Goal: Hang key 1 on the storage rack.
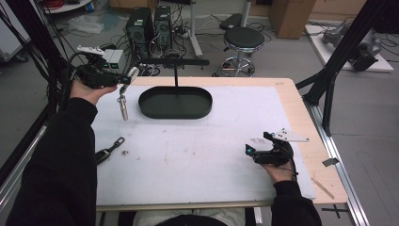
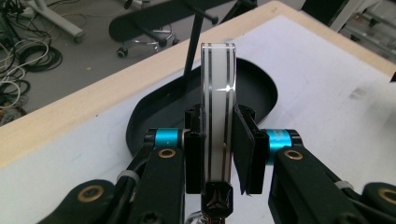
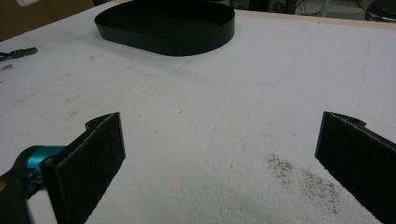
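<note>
My left gripper (image 1: 123, 81) is raised over the table's far left corner, shut on a flat white fob with dark stripes (image 2: 218, 70). In the high view a short chain and a silver metal cylinder (image 1: 124, 109) dangle from the fob (image 1: 132, 74). Just right of it lies a black oval tray (image 1: 175, 110) with a thin upright post and crossbar (image 1: 172, 62). My right gripper (image 1: 258, 147) rests low near the table's right front, its jaws wide apart with nothing between them. In the right gripper view that gripper (image 3: 224, 158) faces bare white mat, with the tray (image 3: 163, 28) far ahead.
A dark key fob with a ring (image 1: 108, 150) lies on the white mat (image 1: 197, 146) at the left front, also seen as the key fob (image 3: 17, 53). A small metal bit (image 1: 125, 152) sits beside it. Black frame legs (image 1: 329, 89) stand by the table's right edge.
</note>
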`<state>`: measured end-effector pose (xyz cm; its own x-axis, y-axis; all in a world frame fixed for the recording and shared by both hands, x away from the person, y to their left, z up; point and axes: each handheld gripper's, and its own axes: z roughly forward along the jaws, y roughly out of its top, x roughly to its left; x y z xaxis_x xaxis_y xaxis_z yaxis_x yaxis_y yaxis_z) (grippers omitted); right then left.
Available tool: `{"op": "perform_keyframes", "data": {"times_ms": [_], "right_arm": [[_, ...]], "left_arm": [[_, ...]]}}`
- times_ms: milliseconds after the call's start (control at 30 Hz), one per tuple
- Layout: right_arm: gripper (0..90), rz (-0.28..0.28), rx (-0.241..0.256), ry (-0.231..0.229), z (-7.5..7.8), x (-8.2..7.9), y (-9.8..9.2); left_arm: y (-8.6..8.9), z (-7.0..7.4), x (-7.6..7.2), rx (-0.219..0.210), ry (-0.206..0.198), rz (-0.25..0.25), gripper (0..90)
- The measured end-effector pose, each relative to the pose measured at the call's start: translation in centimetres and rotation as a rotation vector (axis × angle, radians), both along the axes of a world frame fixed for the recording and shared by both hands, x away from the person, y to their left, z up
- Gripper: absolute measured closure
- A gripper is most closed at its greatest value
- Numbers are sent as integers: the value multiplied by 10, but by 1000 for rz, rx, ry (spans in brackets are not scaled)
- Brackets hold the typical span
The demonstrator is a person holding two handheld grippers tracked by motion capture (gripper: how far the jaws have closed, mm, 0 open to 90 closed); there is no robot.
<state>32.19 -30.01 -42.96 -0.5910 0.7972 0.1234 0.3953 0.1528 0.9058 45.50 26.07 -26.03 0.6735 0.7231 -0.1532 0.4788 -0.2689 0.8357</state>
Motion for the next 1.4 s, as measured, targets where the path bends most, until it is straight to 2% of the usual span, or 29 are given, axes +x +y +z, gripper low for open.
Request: {"op": "perform_keyframes", "data": {"times_ms": [267, 633, 867, 967, 1067, 1133, 1267, 1400], "right_arm": [[8, 6, 1, -2, 0, -1, 0], [8, 9, 3, 1, 1, -1, -1], [8, 13, 1, -4, 1, -2, -1], [8, 18, 1, -4, 1, -2, -1], [8, 20, -1, -4, 1, -2, -1], [8, 18, -1, -6, 1, -2, -1], [8, 15, 0, -7, 1, -2, -1], [8, 15, -6, -6, 1, -3, -1]], "left_arm": [[-14, 11, 10, -38, -40, 10, 752], [-38, 25, 24, -18, -84, 1, 752], [-49, 27, 34, -48, -109, 6, 752], [-54, 30, 39, -29, -113, 5, 752], [-59, 35, 43, -32, -126, -17, 752], [-62, 38, 48, -50, -139, -22, 752], [-72, 45, 56, -22, -145, -31, 752], [-85, 50, 63, -12, -159, -54, 752]]}}
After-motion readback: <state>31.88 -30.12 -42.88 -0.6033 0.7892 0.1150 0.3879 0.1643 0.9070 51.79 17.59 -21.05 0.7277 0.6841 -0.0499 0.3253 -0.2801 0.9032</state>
